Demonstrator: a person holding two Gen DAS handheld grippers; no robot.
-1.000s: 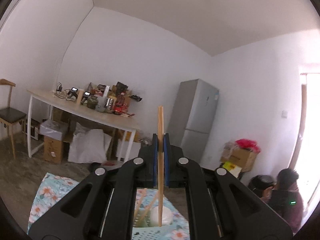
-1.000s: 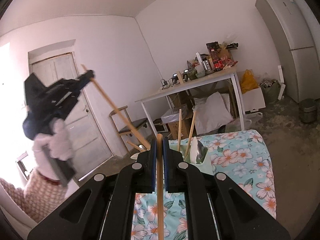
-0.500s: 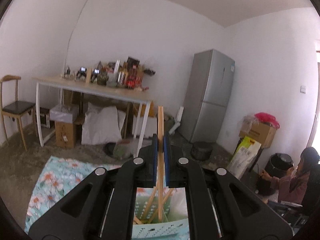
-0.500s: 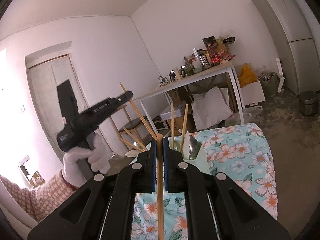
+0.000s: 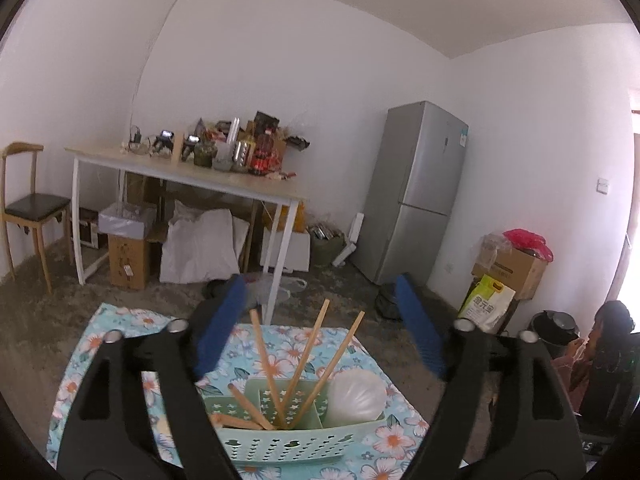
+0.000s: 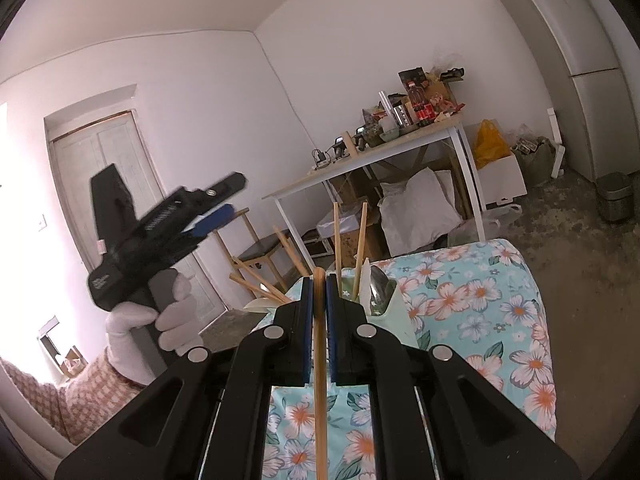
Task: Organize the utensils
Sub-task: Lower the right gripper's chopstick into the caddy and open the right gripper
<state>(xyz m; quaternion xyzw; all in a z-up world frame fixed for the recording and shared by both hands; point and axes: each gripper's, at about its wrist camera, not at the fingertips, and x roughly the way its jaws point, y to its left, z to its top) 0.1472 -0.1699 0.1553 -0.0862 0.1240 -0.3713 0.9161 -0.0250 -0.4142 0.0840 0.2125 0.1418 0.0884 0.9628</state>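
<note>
I'm working in a plain home room: white walls, a silver two-door fridge (image 5: 416, 192), a wooden chair (image 5: 28, 204), a cluttered white-legged table (image 5: 188, 172) with cardboard boxes (image 5: 128, 256) beneath it, and a panelled door (image 6: 104, 184).

Left gripper (image 5: 320, 332) fingers apart, right gripper (image 6: 319, 300) clamped

left wrist: close above basket (image 5: 280, 446) | right wrist: lower, beside | shared: basket (image 6: 394, 312)
</note>
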